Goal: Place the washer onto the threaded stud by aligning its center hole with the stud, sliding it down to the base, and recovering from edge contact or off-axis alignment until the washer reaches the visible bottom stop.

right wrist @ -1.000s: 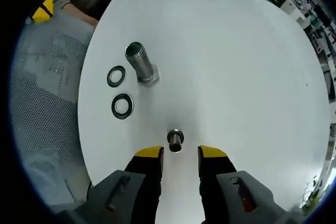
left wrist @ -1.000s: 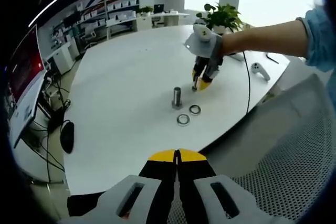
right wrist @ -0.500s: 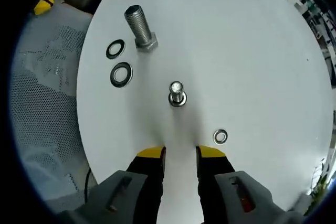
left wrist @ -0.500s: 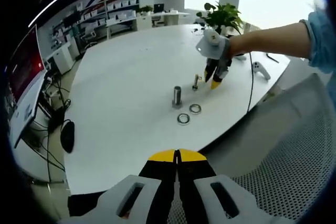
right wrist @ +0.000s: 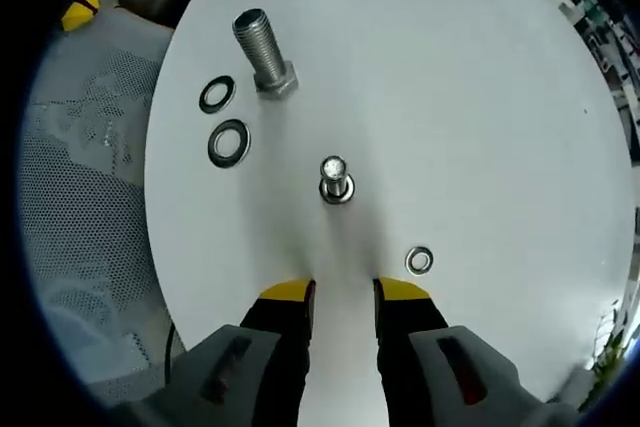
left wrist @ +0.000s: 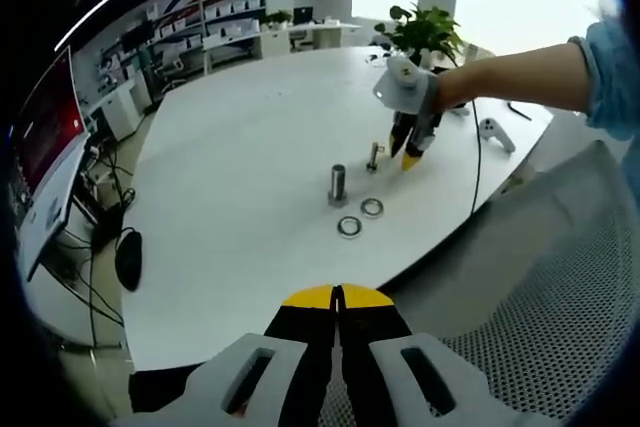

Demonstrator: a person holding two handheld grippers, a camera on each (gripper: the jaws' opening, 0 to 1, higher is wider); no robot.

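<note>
On the white round table [right wrist: 480, 97], the small threaded stud [right wrist: 334, 173] stands upright with a washer [right wrist: 336, 191] seated around its foot, down at the base, as I read it in the right gripper view. My right gripper [right wrist: 342, 293] hovers just short of the stud, its yellow-tipped jaws parted with bare table between them and nothing held. A loose small washer [right wrist: 419, 261] lies flat on the table to the right of those jaws, apart from the stud. Farther off, a large bolt [right wrist: 262, 51] stands on its head, thread up, with two large washers [right wrist: 218, 94] [right wrist: 229, 142] lying flat just beside it near the table edge, neither touching the bolt. Beyond the edge runs a grey mesh surface [right wrist: 90, 197].

In the left gripper view, my left gripper [left wrist: 338, 299] hangs back off the table edge, its yellow-tipped jaws pressed together with nothing between them. From there I see the right gripper [left wrist: 409, 152], held in a hand [left wrist: 440, 87] with a blue sleeve [left wrist: 608, 67], pointing down just beside the stud [left wrist: 373, 155]; the bolt [left wrist: 338, 184] and the two large washers [left wrist: 371, 208] [left wrist: 349, 227] sit nearer to me. A potted plant [left wrist: 425, 32] stands at the far side of the table, and shelving [left wrist: 215, 17] lines the room behind. No container appears on the table; all parts lie on the bare top.
</note>
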